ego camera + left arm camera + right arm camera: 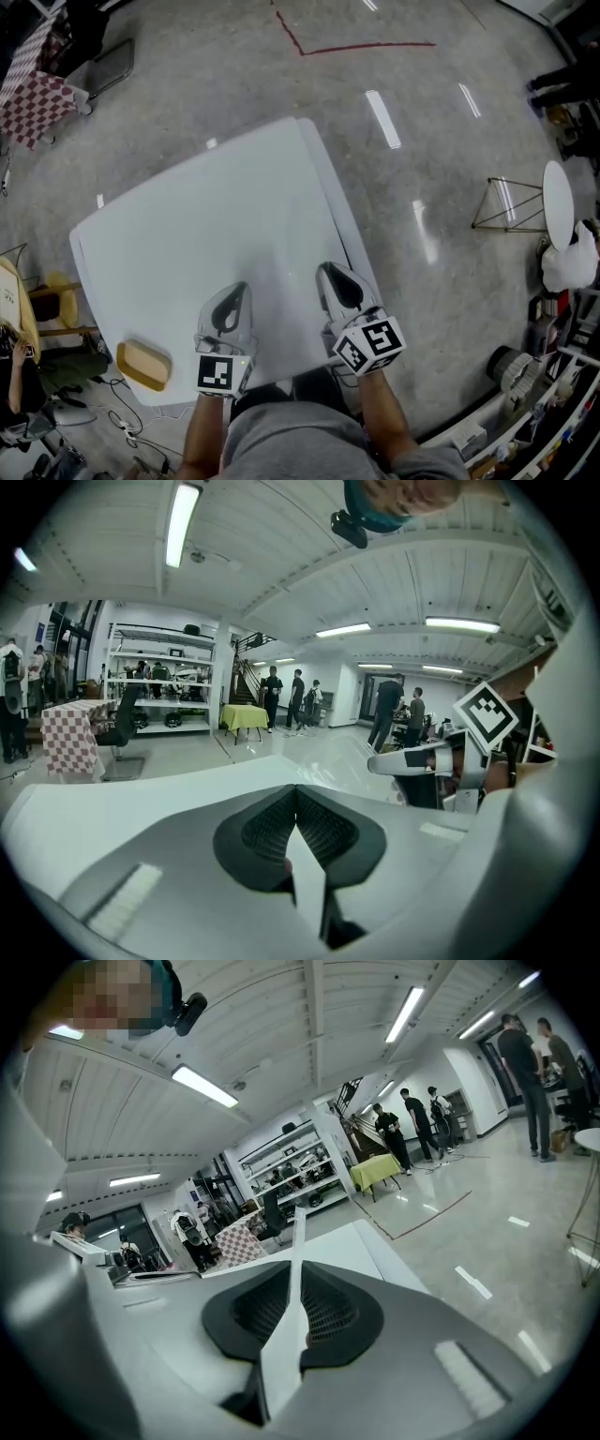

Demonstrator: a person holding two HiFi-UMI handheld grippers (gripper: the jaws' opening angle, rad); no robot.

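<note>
My two grippers hover over the near part of a bare white table [216, 216]. The left gripper [240, 287] points away from me with its jaws pressed together and nothing between them; in its own view the dark pads [323, 832] meet along one line. The right gripper [325, 270] stands beside it near the table's right edge, also shut and empty, its pads [323, 1312] touching. The nearest thing is a flat tan block [143, 365], which lies on the table's near left corner, left of the left gripper and apart from it.
Grey polished floor surrounds the table, with red tape lines [309, 47] beyond it. A checked-cloth table [33, 89] stands far left, and a round white side table on wire legs [553, 202] and cluttered shelves [553, 394] on the right. Cables lie near left. Several people stand in the distance [398, 714].
</note>
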